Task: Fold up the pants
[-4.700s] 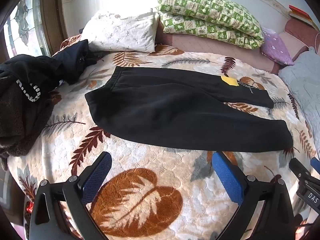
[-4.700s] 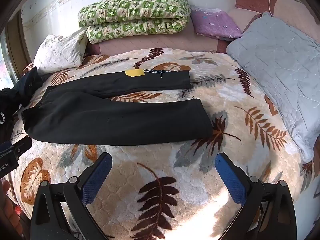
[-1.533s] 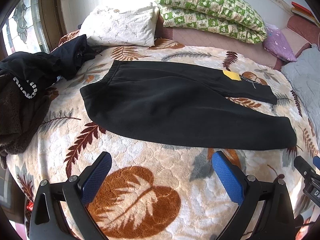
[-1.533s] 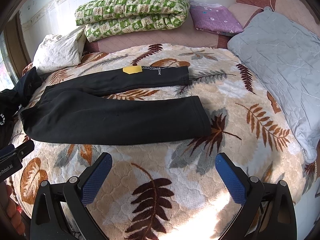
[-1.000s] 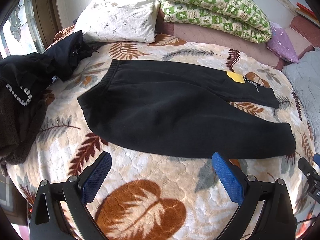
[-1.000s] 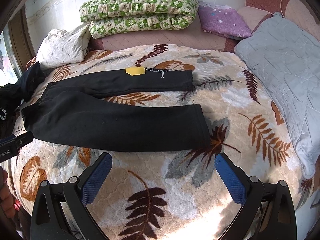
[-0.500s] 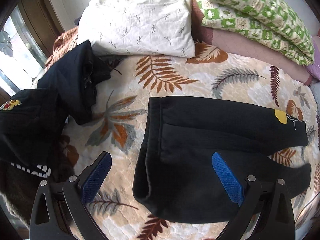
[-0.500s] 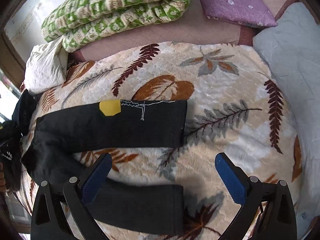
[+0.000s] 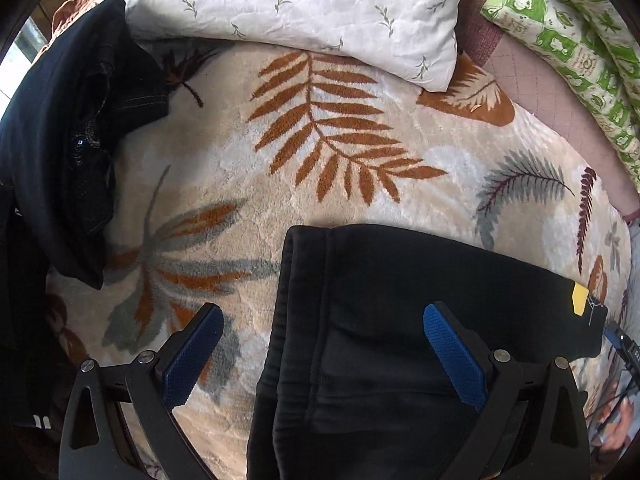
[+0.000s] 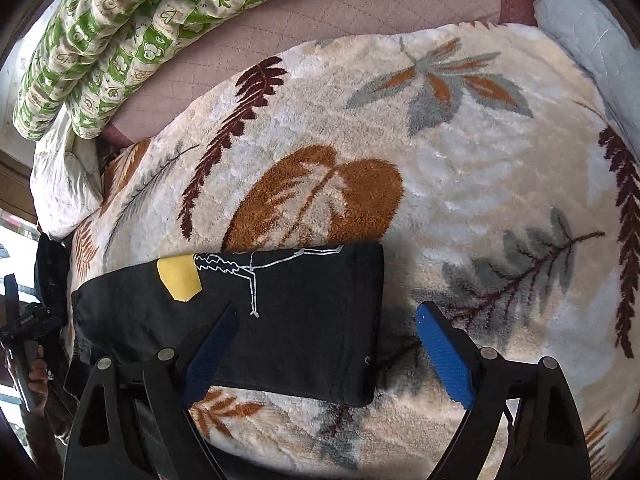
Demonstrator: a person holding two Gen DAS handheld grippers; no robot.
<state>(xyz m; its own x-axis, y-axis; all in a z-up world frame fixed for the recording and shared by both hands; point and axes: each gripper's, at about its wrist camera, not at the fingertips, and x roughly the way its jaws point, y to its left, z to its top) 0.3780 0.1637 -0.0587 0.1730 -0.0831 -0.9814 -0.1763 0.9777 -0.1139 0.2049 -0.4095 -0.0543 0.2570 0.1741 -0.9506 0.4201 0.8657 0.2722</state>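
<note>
The black pants (image 9: 400, 320) lie flat on the leaf-patterned blanket (image 9: 320, 184) of the bed. The left gripper (image 9: 320, 336) hangs over their waistband, fingers (image 9: 452, 356) spread wide and holding nothing. The right gripper (image 10: 324, 340) hangs over the cuff by the pants' yellow patch (image 10: 178, 278); its jaws are closing around the cuff edge, not yet gripping.

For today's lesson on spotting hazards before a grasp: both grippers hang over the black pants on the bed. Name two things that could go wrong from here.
1. The right gripper, jaws closing, straddles the leg cuff; one pad is over the plush blanket, so it may pinch that too.
2. The left gripper straddles the thick waistband; it may catch only the top layer, so the pants would sag unevenly.
</note>
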